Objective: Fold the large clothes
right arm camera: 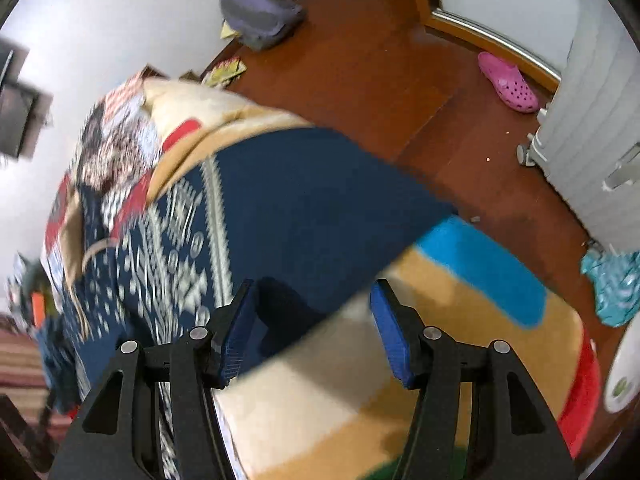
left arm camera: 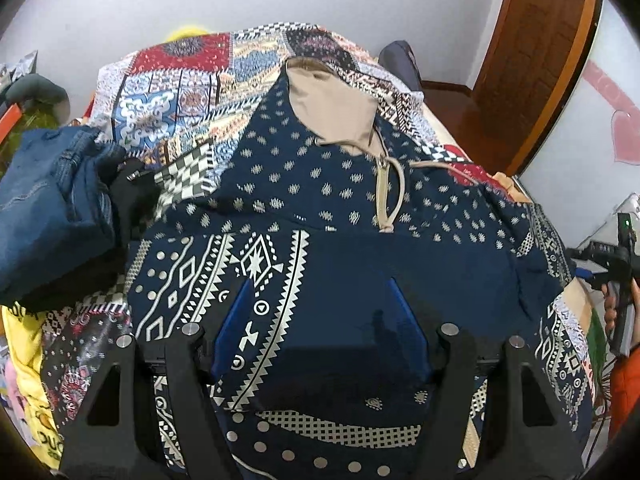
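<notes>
A: Where's the garment?
B: Navy patterned hoodie (left arm camera: 320, 216) spread flat on the patchwork bedspread (left arm camera: 188, 92), tan hood (left arm camera: 332, 108) at its far end, drawstring and zip running down from the hood

A: Left gripper (left arm camera: 322, 312)?
B: Over the hoodie's near hem, blue pads (left arm camera: 236, 320) spread wide, nothing between them. Fabric under it is in shadow, so I can't tell if the tips touch

A: Right gripper (right arm camera: 314, 320)?
B: Jaws apart too. In the right wrist view a plain navy sleeve (right arm camera: 320, 208) of the hoodie stretches out past the bed edge, and its dark end sits in the gap by the left pad (right arm camera: 236, 332). Whole frame is motion-blurred; can't tell if that pad touches cloth

A: Anything else near the hoodie?
B: Folded jeans (left arm camera: 52, 208) to its left with something black beside them, unreadable. Yellow cloth (left arm camera: 28, 360) below the jeans, cut off by the frame. To its right, a hand (left arm camera: 612, 300) holding the other gripper, mostly cropped

A: Floor?
B: Beyond the sleeve: wood floor (right arm camera: 360, 72), pink clog (right arm camera: 508, 82), grey bag (right arm camera: 260, 12), striped rug (right arm camera: 460, 320) under the gripper
</notes>
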The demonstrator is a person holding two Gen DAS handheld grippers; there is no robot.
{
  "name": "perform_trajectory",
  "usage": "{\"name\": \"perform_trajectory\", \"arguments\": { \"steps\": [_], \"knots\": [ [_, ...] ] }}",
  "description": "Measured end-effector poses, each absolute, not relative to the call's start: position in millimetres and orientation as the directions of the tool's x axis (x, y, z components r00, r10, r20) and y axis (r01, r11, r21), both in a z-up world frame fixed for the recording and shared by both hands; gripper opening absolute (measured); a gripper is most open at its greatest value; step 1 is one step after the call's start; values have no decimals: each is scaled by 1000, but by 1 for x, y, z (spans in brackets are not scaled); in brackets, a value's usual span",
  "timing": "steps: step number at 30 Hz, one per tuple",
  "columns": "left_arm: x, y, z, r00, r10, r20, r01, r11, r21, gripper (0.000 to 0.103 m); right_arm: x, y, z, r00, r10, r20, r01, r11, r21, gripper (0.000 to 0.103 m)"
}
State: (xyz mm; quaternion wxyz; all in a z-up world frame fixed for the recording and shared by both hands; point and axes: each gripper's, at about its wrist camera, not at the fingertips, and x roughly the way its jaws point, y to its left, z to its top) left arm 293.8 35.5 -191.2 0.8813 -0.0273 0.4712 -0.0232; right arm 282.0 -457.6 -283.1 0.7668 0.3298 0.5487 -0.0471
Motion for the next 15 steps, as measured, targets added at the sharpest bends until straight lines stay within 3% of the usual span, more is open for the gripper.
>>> {"name": "perform_trajectory", "arguments": {
  "steps": [5, 8, 10, 12, 15],
  "knots": [
    [295, 38, -203, 538, -59, -841, 1, 998, -69, 67, 301, -469, -297, 426, 303, -853, 508, 700, 502, 57],
    [293, 38, -206, 529, -52, -847, -2, 998, -63, 67, 311, -470, -298, 426, 256, -868, 542, 696, 471, 53],
    [290, 39, -206, 530, -41, -847, -2, 999, -49, 67, 317, -466, -292, 420, 213, -882, 539, 723, 431, 39],
    [288, 40, -205, 533, -30, -845, -2, 999, -37, 67, 320, -457, -280, 422, 157, -893, 516, 768, 379, 13],
    [283, 44, -203, 537, -21, -844, -6, 1000, -28, 67, 316, -445, -252, 472, 114, -874, 469, 807, 358, 8]
  ]
}}
